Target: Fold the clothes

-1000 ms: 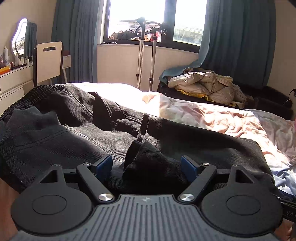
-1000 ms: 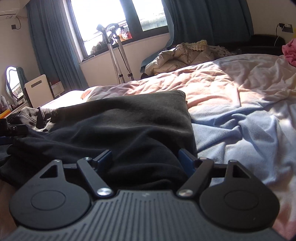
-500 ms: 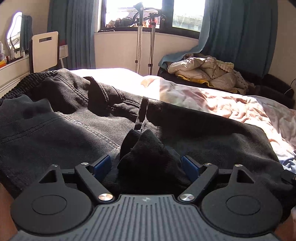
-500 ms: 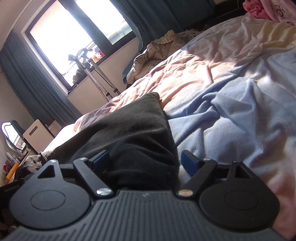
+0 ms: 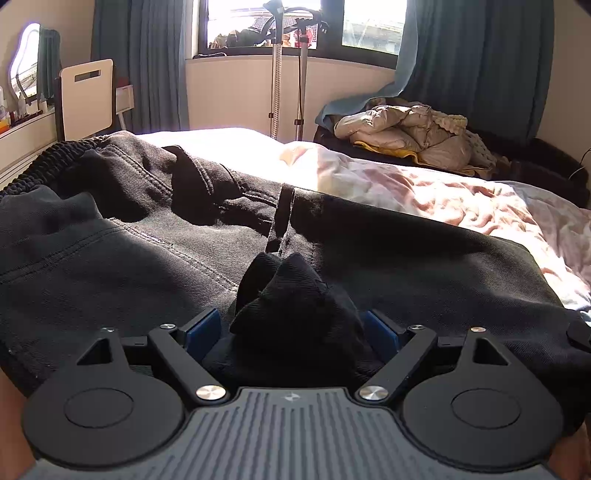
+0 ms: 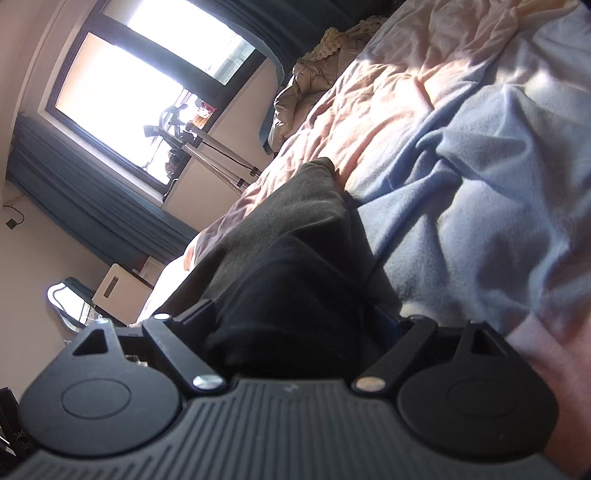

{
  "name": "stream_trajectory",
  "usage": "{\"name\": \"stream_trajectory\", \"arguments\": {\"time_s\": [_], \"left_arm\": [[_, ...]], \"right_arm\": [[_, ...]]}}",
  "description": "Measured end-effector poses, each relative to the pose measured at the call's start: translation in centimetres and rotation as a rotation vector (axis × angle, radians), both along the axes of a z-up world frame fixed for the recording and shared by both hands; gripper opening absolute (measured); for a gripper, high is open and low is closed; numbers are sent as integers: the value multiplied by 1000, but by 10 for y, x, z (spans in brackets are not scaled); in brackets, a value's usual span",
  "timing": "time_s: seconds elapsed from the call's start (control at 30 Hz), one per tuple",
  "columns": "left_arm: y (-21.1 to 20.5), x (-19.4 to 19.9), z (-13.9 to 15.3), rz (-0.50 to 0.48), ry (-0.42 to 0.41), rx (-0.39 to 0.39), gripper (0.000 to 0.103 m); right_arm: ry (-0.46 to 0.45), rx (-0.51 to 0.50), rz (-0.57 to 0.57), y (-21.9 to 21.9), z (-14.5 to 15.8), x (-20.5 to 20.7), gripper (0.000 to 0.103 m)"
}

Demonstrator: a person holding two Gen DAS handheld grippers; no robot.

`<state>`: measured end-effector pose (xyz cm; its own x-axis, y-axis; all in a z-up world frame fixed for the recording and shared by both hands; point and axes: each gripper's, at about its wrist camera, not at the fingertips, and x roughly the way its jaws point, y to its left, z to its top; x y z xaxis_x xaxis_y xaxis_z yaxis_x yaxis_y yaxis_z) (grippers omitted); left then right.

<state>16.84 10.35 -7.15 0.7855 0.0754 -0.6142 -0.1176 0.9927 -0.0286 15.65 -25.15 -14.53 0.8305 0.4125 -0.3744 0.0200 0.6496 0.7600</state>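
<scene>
A pair of dark grey jeans (image 5: 155, 236) lies spread across the near side of the bed (image 5: 443, 192), its elastic waistband bunched at the far left and a folded leg running off to the right. The left gripper (image 5: 291, 328) points slightly down at the cloth, its jaws spread wide. A peaked bunch of the dark fabric stands up between its blue pads (image 5: 202, 326), which sit to either side of the bunch; in the shadow it is hard to say whether they touch it, but they do not appear to squeeze it.

The right gripper (image 6: 295, 325) is seen in a strongly tilted view, low over the folded end of the jeans (image 6: 295, 229). Its jaws are opening, with thick dark cloth lying between them; the right pad is mostly hidden behind the fabric. Just right of that fold, the rumpled pale blue and pink bedcover (image 6: 480, 177) is in sunlight.

Beyond the bed, a window (image 5: 258, 22) with blue curtains (image 5: 472, 62) fills the far wall, two metal poles (image 5: 288, 74) stand before it, a white chair (image 5: 86, 98) sits at the far left, and a beige padded jacket (image 5: 402, 129) lies heaped on a dark seat at the far right.
</scene>
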Motion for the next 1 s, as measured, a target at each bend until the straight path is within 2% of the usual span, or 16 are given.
{"name": "stream_trajectory", "arguments": {"time_s": [0.1, 0.17, 0.23, 0.3, 0.37, 0.43, 0.5, 0.57, 0.6, 0.63, 0.7, 0.73, 0.87, 1.0], "left_arm": [[0, 0, 0, 0, 1, -4, 87], [1, 0, -1, 0, 3, -3, 87], [3, 1, -1, 2, 5, -15, 87], [4, 1, -1, 4, 4, -27, 87], [4, 2, -1, 3, 1, -26, 88], [1, 1, -1, 1, -2, -10, 88], [-2, 1, -1, 3, -4, 5, 88], [-4, -1, 1, 5, -6, 12, 88], [-5, -2, 3, 5, -9, 12, 88], [-6, -4, 4, 5, -13, 12, 88], [-7, -12, 10, 12, -64, 13, 88], [-7, -17, 13, 12, -92, 21, 88], [-8, -33, 28, 18, -189, 89, 88], [-8, -42, 51, 27, -209, 60, 88]], "right_arm": [[3, -36, 8, 10, 3, 3, 90], [-55, 27, 47, 14, 7, 1, 91], [-140, 143, 84, 11, 14, -4, 91], [-174, 176, 92, 10, 20, -4, 92], [-126, 178, 66, 9, 16, 2, 93], [-58, 228, 24, 5, 1, 9, 93], [-57, 295, -6, 1, -9, 12, 93], [-51, 256, -8, 5, -5, 14, 90], [-40, 218, -10, 7, -2, 15, 78], [-19, 171, -16, 10, 2, 16, 50], [16, 93, -26, 13, 8, 16, 30], [16, 84, -31, 13, 10, 15, 25], [-26, 85, -81, 4, 31, 4, 18], [-74, 130, -104, -16, 66, -9, 16]]}}
